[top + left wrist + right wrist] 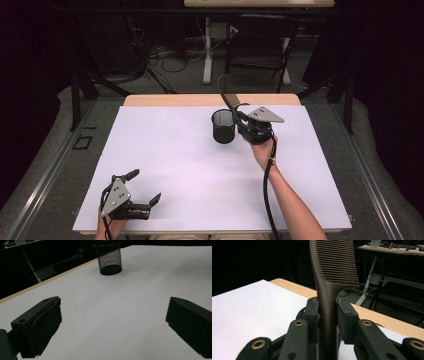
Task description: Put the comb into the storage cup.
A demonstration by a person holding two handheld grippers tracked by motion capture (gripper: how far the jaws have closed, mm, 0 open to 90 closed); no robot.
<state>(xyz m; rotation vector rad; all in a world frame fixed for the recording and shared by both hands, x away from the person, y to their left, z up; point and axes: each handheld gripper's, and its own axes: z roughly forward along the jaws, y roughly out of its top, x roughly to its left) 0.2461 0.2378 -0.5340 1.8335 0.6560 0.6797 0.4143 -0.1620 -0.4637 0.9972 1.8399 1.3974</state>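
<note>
A dark brown comb [226,91] stands upright in my right gripper [241,119], just right of a black mesh cup [223,127] at the middle back of the table. Seen from the right gripper view, the right gripper [327,312] is shut on the comb [329,290] by its handle, with the teeth up. My left gripper [145,186] rests near the table's front left corner, open and holding nothing. In the left gripper view, the left gripper [112,315] has its jaws spread wide over bare white sheet, and the mesh cup [109,257] stands far ahead.
A white sheet [175,165] covers the wooden table [200,100]. Behind the table are a folding chair [260,45], a white desk leg [207,50] and cables on the floor. Dark curtains flank both sides.
</note>
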